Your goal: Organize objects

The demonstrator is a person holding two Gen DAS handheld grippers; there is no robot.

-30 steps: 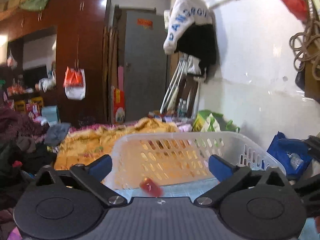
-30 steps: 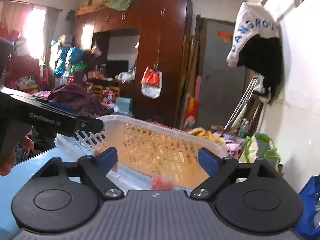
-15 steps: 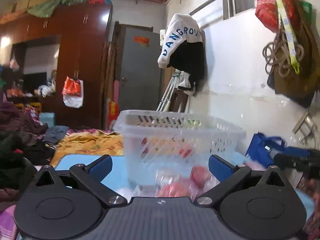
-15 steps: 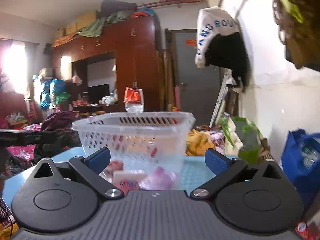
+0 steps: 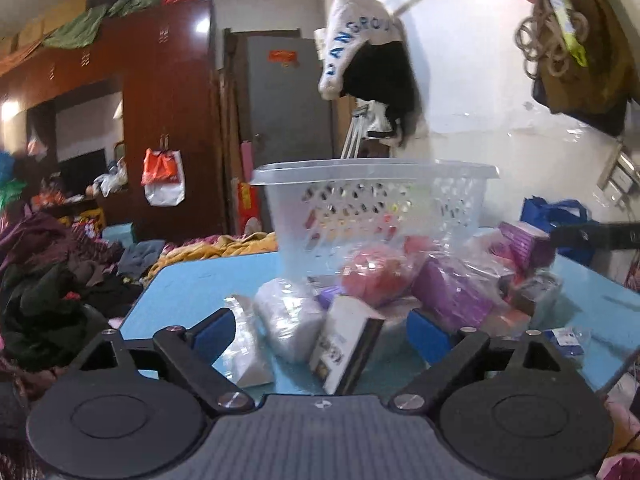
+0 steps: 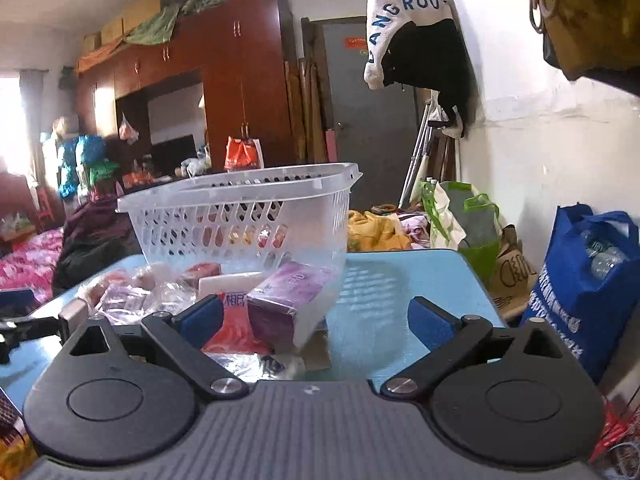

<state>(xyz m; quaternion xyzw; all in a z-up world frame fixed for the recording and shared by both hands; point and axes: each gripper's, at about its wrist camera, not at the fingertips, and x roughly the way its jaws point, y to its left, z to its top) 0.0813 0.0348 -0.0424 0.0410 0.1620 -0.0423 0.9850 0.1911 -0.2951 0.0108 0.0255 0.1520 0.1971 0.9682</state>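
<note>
A white perforated plastic basket (image 5: 376, 200) stands upright on the blue table (image 5: 192, 284), also in the right wrist view (image 6: 240, 216). A pile of packaged goods lies in front of it: a white box (image 5: 346, 344), a clear bag of white stuff (image 5: 286, 320), a red bagged item (image 5: 376, 276), purple packs (image 5: 452, 296). In the right wrist view a purple pack (image 6: 288, 300) and a red packet (image 6: 234, 332) lie close. My left gripper (image 5: 320, 330) is open and empty before the pile. My right gripper (image 6: 316, 316) is open and empty.
A blue shopping bag (image 6: 580, 292) and a green bag (image 6: 472, 232) stand by the white wall on the right. Clothes heap on the bed to the left (image 5: 52, 280). A dark wardrobe (image 5: 160, 120) and a grey door (image 5: 288, 120) are behind.
The view has dropped from above the basket to table level and pulled back. The packaged goods now lie on the table in front of the basket. Both grippers stay open.
</note>
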